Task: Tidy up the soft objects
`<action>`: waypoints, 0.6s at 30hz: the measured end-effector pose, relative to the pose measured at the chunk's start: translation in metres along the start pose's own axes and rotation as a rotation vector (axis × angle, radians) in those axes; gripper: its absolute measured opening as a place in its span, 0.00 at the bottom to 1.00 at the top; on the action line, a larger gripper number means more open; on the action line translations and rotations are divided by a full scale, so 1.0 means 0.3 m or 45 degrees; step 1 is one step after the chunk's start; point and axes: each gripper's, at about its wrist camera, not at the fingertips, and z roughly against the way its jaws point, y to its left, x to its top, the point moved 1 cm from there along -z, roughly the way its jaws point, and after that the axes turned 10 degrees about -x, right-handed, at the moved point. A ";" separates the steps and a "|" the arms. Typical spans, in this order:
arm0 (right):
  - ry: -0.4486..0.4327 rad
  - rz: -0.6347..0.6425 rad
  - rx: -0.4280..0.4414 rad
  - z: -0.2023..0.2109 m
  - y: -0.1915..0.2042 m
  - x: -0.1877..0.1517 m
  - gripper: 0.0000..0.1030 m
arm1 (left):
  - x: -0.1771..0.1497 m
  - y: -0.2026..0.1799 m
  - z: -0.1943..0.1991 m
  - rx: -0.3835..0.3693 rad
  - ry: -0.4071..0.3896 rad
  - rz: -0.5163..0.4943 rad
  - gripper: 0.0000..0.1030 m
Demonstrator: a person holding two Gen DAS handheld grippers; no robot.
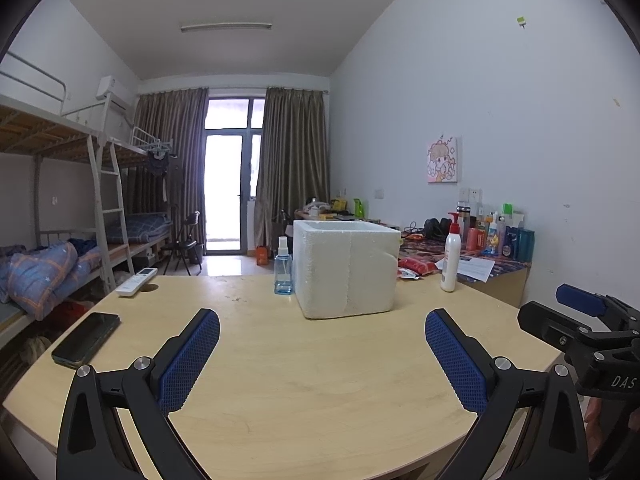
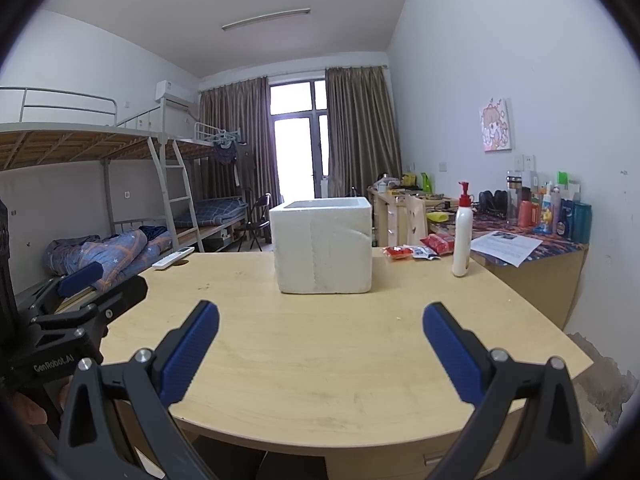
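Nothing started, I judge. My left gripper [image 1: 322, 354] and right gripper [image 2: 320, 350] hover spread wide, holding nothing. White square styrofoam box [image 2: 323, 245] sits mid pale wooden table [image 2: 320, 360]; red soft snack packets [image 2: 412, 250] lie beside it, untouched.

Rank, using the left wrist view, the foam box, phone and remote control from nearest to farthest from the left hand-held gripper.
1. Phone, left table edge.
2. Foam box, centre, ahead of the left hand-held gripper.
3. Remote control, far left corner.
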 end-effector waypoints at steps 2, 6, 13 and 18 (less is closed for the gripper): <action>0.000 0.002 0.005 0.002 0.002 0.001 1.00 | 0.001 0.000 0.002 -0.003 -0.002 -0.002 1.00; -0.003 0.006 0.004 0.006 0.007 0.001 1.00 | -0.002 -0.001 0.005 -0.002 0.000 -0.011 1.00; -0.001 0.001 -0.001 0.005 0.012 0.009 1.00 | 0.002 -0.001 -0.001 0.008 -0.008 -0.006 1.00; 0.000 0.007 -0.002 0.005 0.012 0.010 1.00 | 0.002 0.000 0.000 0.004 -0.007 -0.008 1.00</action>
